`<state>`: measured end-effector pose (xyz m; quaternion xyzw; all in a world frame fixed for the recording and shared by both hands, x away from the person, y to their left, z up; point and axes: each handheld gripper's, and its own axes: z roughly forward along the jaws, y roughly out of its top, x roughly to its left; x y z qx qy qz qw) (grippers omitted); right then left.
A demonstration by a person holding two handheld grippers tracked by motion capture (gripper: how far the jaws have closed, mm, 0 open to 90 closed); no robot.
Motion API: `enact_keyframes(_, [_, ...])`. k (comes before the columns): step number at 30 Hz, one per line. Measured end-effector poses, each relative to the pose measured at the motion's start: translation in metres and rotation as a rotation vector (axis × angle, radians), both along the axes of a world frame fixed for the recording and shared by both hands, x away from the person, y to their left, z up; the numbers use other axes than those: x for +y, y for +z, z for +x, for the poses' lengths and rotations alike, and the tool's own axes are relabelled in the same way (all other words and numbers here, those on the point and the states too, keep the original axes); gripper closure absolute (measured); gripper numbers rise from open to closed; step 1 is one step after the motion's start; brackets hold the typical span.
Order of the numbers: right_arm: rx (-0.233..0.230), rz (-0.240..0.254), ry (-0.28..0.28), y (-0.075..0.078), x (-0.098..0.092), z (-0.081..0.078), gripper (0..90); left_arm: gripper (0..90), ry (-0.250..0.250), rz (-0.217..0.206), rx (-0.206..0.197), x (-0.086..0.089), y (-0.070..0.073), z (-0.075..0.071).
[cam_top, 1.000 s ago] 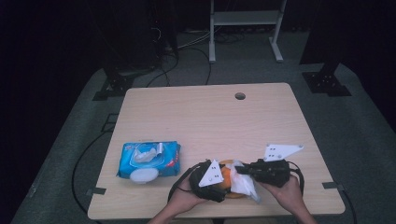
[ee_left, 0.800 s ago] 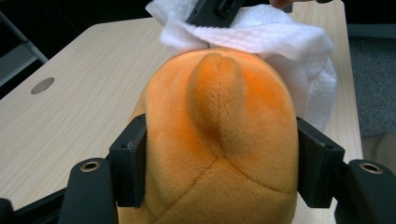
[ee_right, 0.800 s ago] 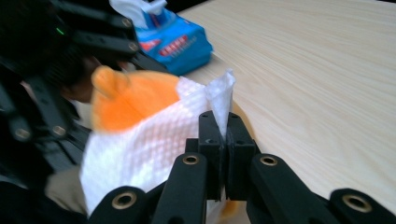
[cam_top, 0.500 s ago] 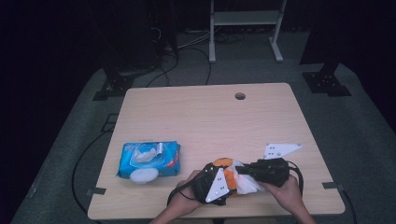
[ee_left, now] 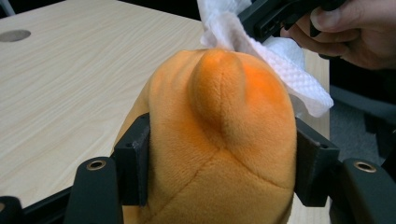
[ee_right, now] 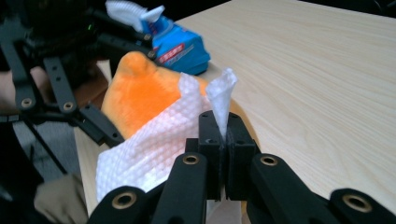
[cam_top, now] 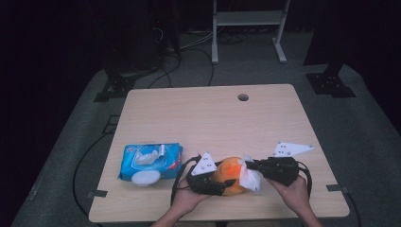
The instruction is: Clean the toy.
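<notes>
An orange plush toy [cam_top: 229, 175] is held just above the table's near edge, and my left gripper [cam_top: 226, 180] is shut on it. In the left gripper view the black pads [ee_left: 133, 156] press into both sides of the toy [ee_left: 219, 130], and the jaws have just closed slightly further on it. My right gripper [cam_top: 248, 166] is shut on a white wipe [cam_top: 251, 179]. In the right gripper view the jaws of that gripper [ee_right: 223, 135] pinch a fold of the wipe [ee_right: 149, 149], which drapes against the toy [ee_right: 140, 93].
A blue pack of wet wipes [cam_top: 151, 161] lies at the near left of the wooden table [cam_top: 213, 118], its flap open. A round cable hole [cam_top: 243, 97] sits near the far edge. Dark floor, cables and stand legs surround the table.
My left gripper has shifted and turned with the toy, so more of the orange plush faces up. The right gripper with the wipe has stayed where it was.
</notes>
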<state>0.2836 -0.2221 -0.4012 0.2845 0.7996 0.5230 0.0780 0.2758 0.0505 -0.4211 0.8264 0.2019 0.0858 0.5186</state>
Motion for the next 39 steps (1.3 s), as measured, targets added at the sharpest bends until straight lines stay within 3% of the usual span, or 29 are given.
enact_keyframes(1, [-0.021, -0.008, 0.000, 0.004, 0.003, -0.003, 86.8, 34.3, -0.002, -0.007, 0.007, 0.000, 0.000, 0.000])
enact_keyframes(3, [-0.057, 0.035, 0.059, 0.011, 0.010, -0.011, 86.7, 34.3, -0.012, -0.037, 0.047, 0.001, 0.000, 0.003])
enact_keyframes(6, [-0.108, -0.002, 0.095, 0.012, 0.020, -0.016, 86.7, 34.2, -0.009, -0.048, 0.061, 0.003, -0.001, 0.004])
enact_keyframes(8, [-0.069, -0.005, 0.063, 0.006, 0.012, -0.009, 86.7, 34.1, 0.005, -0.055, 0.075, 0.005, -0.002, 0.005])
enact_keyframes(9, [-0.061, -0.038, 0.018, 0.002, 0.006, -0.005, 86.8, 34.0, 0.008, -0.059, 0.082, 0.006, -0.002, 0.006])
enact_keyframes(11, [-0.016, -0.011, -0.020, 0.000, -0.002, -0.001, 86.7, 33.7, 0.009, -0.070, 0.098, 0.007, -0.003, 0.008])
enact_keyframes(12, [-0.029, -0.006, -0.026, 0.002, -0.002, -0.003, 86.7, 33.5, 0.009, -0.073, 0.102, 0.007, -0.003, 0.009])
enact_keyframes(15, [-0.086, 0.036, 0.054, 0.013, 0.009, -0.013, 86.6, 33.1, 0.015, -0.082, 0.110, 0.007, -0.004, 0.010])
enact_keyframes(17, [-0.097, 0.012, 0.083, 0.012, 0.015, -0.014, 86.4, 33.1, 0.016, -0.083, 0.112, 0.009, -0.003, 0.010])
enact_keyframes(20, [-0.049, -0.007, 0.050, -0.001, 0.009, -0.004, 86.5, 33.0, 0.036, -0.089, 0.135, 0.012, -0.004, 0.012])
enact_keyframes(21, [-0.024, -0.019, 0.012, -0.006, 0.002, 0.001, 86.6, 33.0, 0.041, -0.100, 0.147, 0.013, -0.005, 0.013])
enact_keyframes(23, [0.000, 0.006, -0.019, -0.006, -0.004, 0.004, 86.5, 32.9, 0.038, -0.104, 0.150, 0.014, -0.005, 0.015])
enact_keyframes(26, [-0.040, 0.045, 0.028, 0.004, 0.003, -0.004, 86.0, 32.5, 0.031, -0.102, 0.143, 0.012, -0.005, 0.014])
enact_keyframes(28, [-0.064, 0.019, 0.061, 0.004, 0.011, -0.006, 86.0, 32.5, 0.028, -0.091, 0.136, 0.012, -0.005, 0.014])
enact_keyframes(30, [-0.039, 0.012, 0.055, -0.002, 0.011, -0.001, 86.1, 32.4, 0.035, -0.092, 0.137, 0.012, -0.005, 0.014])
enact_keyframes(34, [0.001, -0.002, -0.014, -0.007, -0.002, 0.007, 86.4, 32.1, 0.034, -0.097, 0.148, 0.013, -0.006, 0.015])
enact_keyframes(36, [-0.025, -0.006, -0.013, -0.002, 0.001, 0.002, 86.1, 31.7, 0.028, -0.095, 0.144, 0.013, -0.005, 0.015])
enact_keyframes(39, [-0.074, 0.008, 0.048, 0.005, 0.012, -0.006, 85.9, 31.5, 0.022, -0.078, 0.122, 0.010, -0.005, 0.013])
